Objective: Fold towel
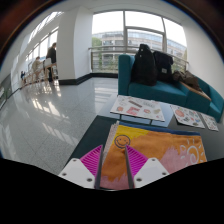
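An orange, pink and yellow towel (168,150) with a smiley face printed on it lies spread on a dark low table (92,130). Its near-left part rises up between my fingers. My gripper (119,146) has its tips drawn close together at the smiley-face corner, and both fingers press on the cloth there. The magenta ribbed fingers (92,160) flank that fold. The towel's right part lies flat and stretches away to the right of the gripper.
Beyond the towel, a white printed sheet (135,107) and another (190,117) lie on the table. A teal sofa (175,88) with a black backpack (150,63) stands behind it. Shiny floor stretches left, where a person (52,60) stands by the windows.
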The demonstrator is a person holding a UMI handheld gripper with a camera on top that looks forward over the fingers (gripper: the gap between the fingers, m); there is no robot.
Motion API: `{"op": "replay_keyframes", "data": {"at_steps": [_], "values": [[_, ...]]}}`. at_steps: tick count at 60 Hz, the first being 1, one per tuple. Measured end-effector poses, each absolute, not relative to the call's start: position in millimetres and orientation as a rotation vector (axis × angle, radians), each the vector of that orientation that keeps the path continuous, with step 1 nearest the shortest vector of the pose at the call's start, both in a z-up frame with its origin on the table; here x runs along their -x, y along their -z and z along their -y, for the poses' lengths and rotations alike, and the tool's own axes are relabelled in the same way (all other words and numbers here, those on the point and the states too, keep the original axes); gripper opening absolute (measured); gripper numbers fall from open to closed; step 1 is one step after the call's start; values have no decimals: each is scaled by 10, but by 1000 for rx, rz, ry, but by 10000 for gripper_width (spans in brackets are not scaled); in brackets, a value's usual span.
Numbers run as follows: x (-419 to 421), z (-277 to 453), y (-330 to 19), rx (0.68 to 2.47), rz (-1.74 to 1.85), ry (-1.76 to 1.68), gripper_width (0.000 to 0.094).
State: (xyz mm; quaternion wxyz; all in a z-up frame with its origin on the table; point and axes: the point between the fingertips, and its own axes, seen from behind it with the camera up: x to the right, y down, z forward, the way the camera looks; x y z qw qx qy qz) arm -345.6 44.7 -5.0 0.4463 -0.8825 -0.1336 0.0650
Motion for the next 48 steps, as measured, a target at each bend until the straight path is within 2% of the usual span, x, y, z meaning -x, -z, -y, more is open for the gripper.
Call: {"op": "replay_keyframes", "data": {"at_steps": [6, 10, 11, 24, 32, 40, 48], "values": [[3459, -414, 72, 2183, 359, -121, 327], [3409, -424, 63, 2166, 380, -65, 83], [3378, -453, 60, 2163, 382, -44, 57], [3385, -426, -1, 2161, 366, -73, 29], [3201, -443, -615, 2102, 278, -206, 27], [2512, -465, -1184, 2035, 209, -221, 27], [1601, -567, -1265, 2028, 140, -136, 28]]}}
